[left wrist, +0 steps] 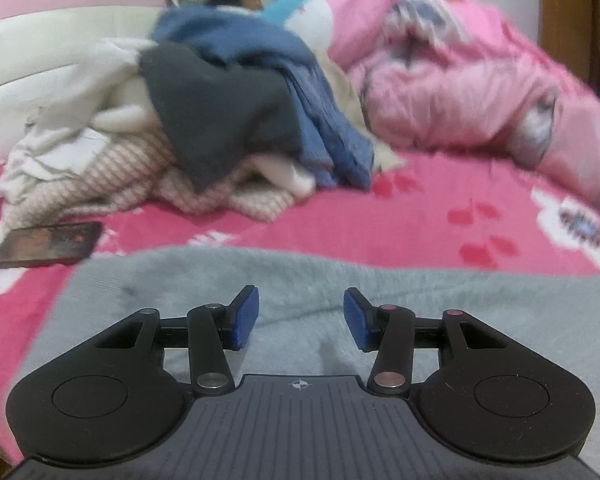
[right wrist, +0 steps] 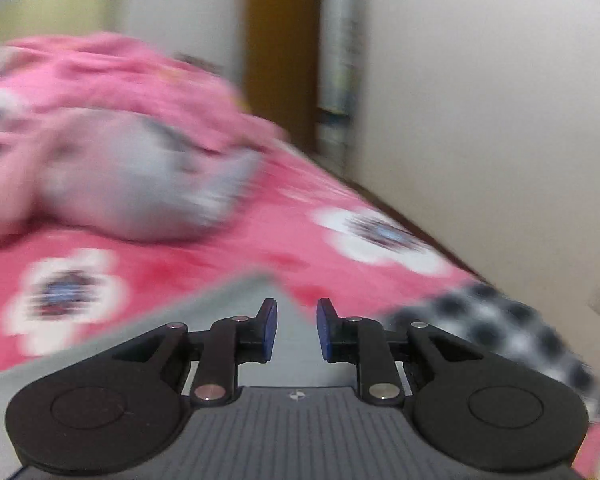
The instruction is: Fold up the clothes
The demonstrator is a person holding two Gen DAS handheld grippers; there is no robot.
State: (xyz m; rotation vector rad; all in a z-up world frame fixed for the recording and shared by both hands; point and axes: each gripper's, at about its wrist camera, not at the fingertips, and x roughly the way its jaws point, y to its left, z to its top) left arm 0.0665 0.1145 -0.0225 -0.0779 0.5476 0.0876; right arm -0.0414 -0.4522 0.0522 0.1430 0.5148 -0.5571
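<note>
Grey fleece garment [left wrist: 340, 300] is spread flat on the pink floral bedsheet [left wrist: 420, 216]. Left gripper [left wrist: 301, 318] sits over it, jaws wide with nothing in them; right gripper [right wrist: 297, 330] is over its corner, jaws narrower, also holding nothing. Pile of unfolded clothes [left wrist: 204, 120] behind, phone [left wrist: 46, 244] just beside it.

Black hand-held gripper [left wrist: 301, 320], blue pads [left wrist: 245, 318], silver pivot screws [left wrist: 212, 381].

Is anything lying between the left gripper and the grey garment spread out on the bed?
Nothing visible. The left gripper is open directly over the grey garment; the phone lies off its left edge.
</note>
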